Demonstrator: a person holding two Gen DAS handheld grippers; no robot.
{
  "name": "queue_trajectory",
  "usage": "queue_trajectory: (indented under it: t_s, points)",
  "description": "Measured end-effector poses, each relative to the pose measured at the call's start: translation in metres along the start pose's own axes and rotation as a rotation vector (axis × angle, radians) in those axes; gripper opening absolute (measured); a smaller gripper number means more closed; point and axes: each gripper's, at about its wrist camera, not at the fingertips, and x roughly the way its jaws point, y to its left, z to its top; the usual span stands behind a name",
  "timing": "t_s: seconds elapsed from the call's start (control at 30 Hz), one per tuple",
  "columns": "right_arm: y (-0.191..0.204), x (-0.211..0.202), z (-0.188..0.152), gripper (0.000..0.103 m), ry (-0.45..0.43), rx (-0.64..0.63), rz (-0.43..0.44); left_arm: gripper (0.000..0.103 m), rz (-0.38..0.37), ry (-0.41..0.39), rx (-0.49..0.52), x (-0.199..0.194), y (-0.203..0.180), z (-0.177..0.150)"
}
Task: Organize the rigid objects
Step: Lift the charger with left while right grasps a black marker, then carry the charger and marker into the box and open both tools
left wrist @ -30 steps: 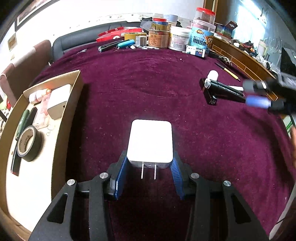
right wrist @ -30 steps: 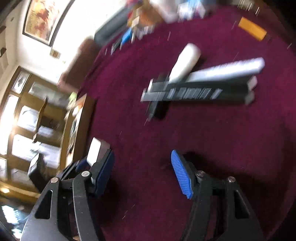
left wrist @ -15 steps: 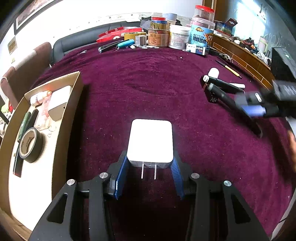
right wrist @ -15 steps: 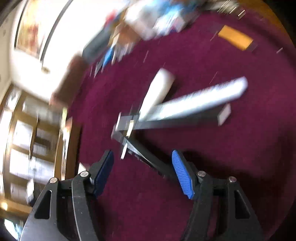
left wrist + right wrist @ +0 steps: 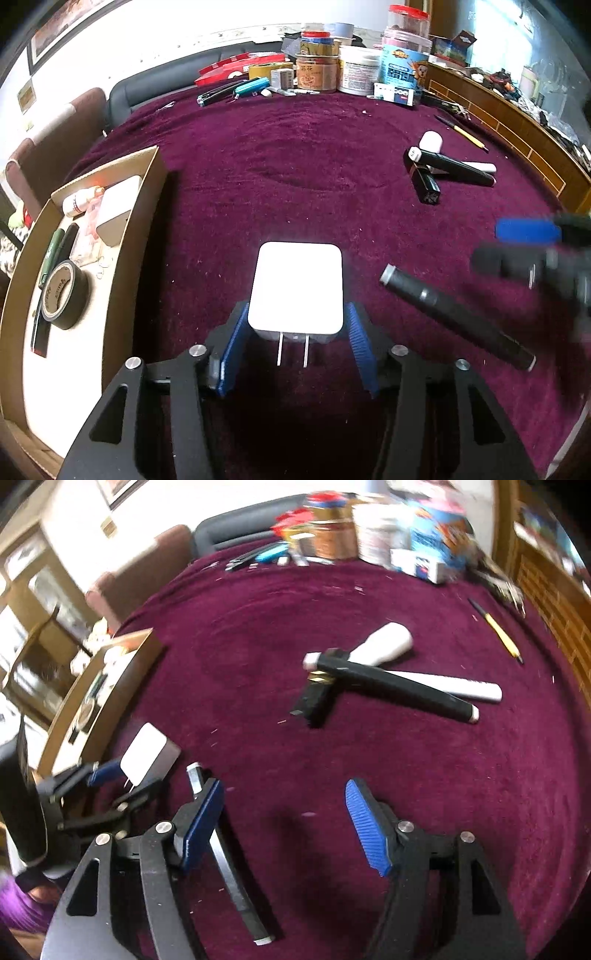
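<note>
White plug adapter (image 5: 297, 286) lies flat on the maroon worktop (image 5: 295, 177), prongs pointing back toward the left claw (image 5: 297, 334). It sits between the blue pads (image 5: 232, 354); the jaws have just been opening, and a thin gap now shows on each side, so the adapter is bracketed, not pinched.

Just to its right lies a dark pen-like stick (image 5: 454, 317), slanting across the cloth. Right claw (image 5: 284, 825) stands spread and empty; its left pad (image 5: 201, 823) sits just over the stick, which runs outside the gap rather than between the pads. The view is motion-blurred, so contact there cannot be told.

Farther off on the right: a crossed heap of black and white sticks (image 5: 448, 171). At the left edge, the cardboard tray (image 5: 136, 236) already holds a tape roll (image 5: 62, 295), a white block (image 5: 116, 218) and some pens.

Judgement: step in hand looks like collecting loose items for the tray.
- Left: close squarely on the adapter's flat sides, clear of the prongs, before lifting; smooth plastic may slip if gripped at a corner.
- Right: shift so the stick lies centred between the pads and crosswise to them, then close near its middle to stop it pivoting.
- Keep the two claws apart; they work near each other.
</note>
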Motion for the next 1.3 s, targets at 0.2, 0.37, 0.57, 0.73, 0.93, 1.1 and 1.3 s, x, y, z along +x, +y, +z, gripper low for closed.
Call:
queue_trajectory:
  t_s: [0.2, 0.37, 0.57, 0.73, 0.93, 1.1, 1.3]
  points:
    - [0.035, 0.005, -0.022, 0.043, -0.005, -0.130, -0.060, 0.039, -0.054, -0.020, -0.063, -0.004, 0.010, -0.001]
    - [0.045, 0.008, -0.029, 0.034, 0.001, -0.197, -0.139, 0.039, -0.086, -0.048, -0.122, -0.018, 0.018, -0.009]
    - [0.047, 0.012, -0.033, 0.023, 0.006, -0.192, -0.131, 0.039, -0.085, -0.127, -0.105, -0.054, 0.017, -0.019]
    - [0.055, 0.010, -0.038, 0.012, -0.011, -0.210, -0.157, 0.039, -0.068, -0.183, -0.126, -0.076, 0.030, -0.022]
    - [0.050, -0.014, -0.031, 0.012, -0.063, -0.117, -0.070, 0.039, -0.051, -0.219, -0.196, -0.097, 0.064, -0.031]
    - [0.051, -0.032, -0.023, 0.012, -0.088, -0.049, 0.062, 0.039, -0.022, -0.226, -0.280, -0.108, 0.103, -0.041]
    - [0.071, -0.035, -0.004, 0.012, -0.073, -0.005, 0.211, 0.039, 0.079, -0.240, -0.349, -0.119, 0.152, -0.048]
